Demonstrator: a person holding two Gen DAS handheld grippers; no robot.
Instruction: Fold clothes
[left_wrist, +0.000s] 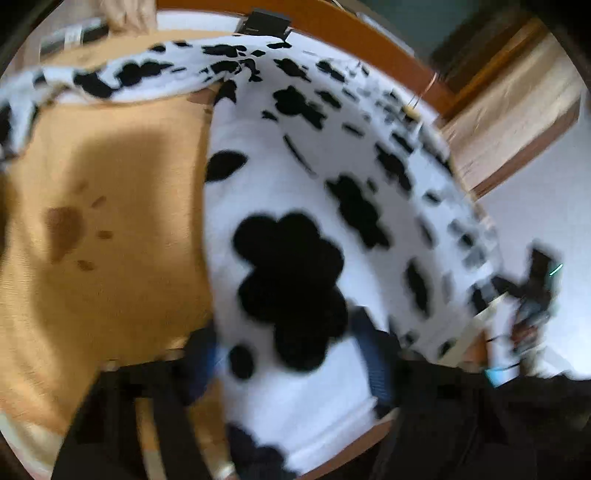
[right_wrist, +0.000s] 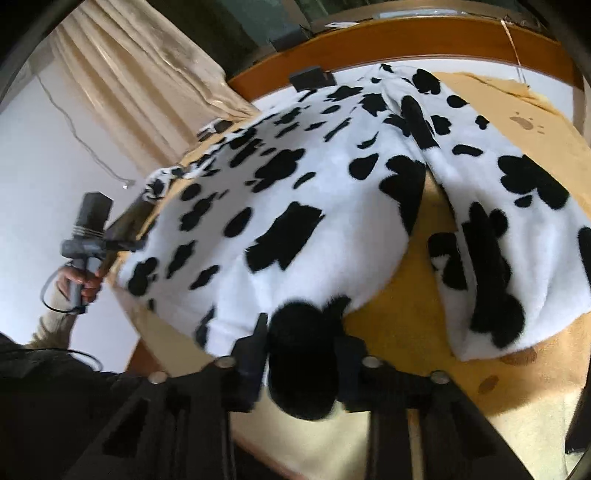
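Note:
A white fleece garment with black cow patches (right_wrist: 295, 192) lies spread over a tan blanket (right_wrist: 413, 306) on the table. In the right wrist view my right gripper (right_wrist: 301, 350) is shut on a black-patched fold of its near hem, which bulges between the fingers (right_wrist: 251, 354). My left gripper (right_wrist: 123, 236), held by a hand, pinches the garment's left edge. The left wrist view is blurred. There the garment (left_wrist: 295, 206) fills the gap of my left gripper (left_wrist: 288, 369), and my right gripper (left_wrist: 535, 288) holds the far corner.
The tan blanket (left_wrist: 103, 221) has brown paw prints (left_wrist: 62, 229). An orange wooden rim (right_wrist: 406, 40) edges the table, with a small black box (right_wrist: 310, 79) at the back. A beige curtain (right_wrist: 155, 85) and a hanging cable (right_wrist: 81, 140) are to the left.

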